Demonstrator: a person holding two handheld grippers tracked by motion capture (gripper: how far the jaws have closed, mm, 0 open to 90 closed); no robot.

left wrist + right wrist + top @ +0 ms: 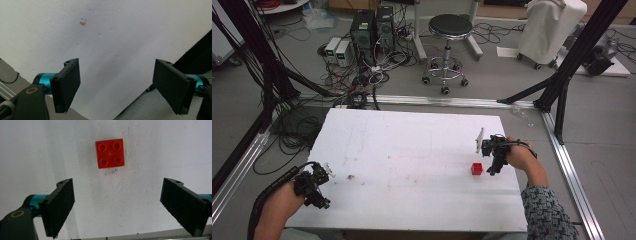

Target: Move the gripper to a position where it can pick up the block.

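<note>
A small red brick (pixel 476 168) with studs on top lies on the white table (pixel 412 165), toward its right side. In the right gripper view the red brick (pixel 109 153) sits studs-up, a short way ahead of the jaws. My right gripper (pixel 492 165) hovers just right of the brick, open (pixel 117 207) with nothing between its jaws. My left gripper (pixel 323 192) is at the table's front-left corner, open (pixel 117 87) and empty, its jaws over bare white table.
A small orange and blue mark (pixel 82 23) is on the table ahead of the left gripper. A dark smudge (pixel 350 177) lies left of centre. Beyond the table stand a stool (pixel 449 30), computer towers (pixel 372 27) and tangled cables. Black frame posts flank both sides.
</note>
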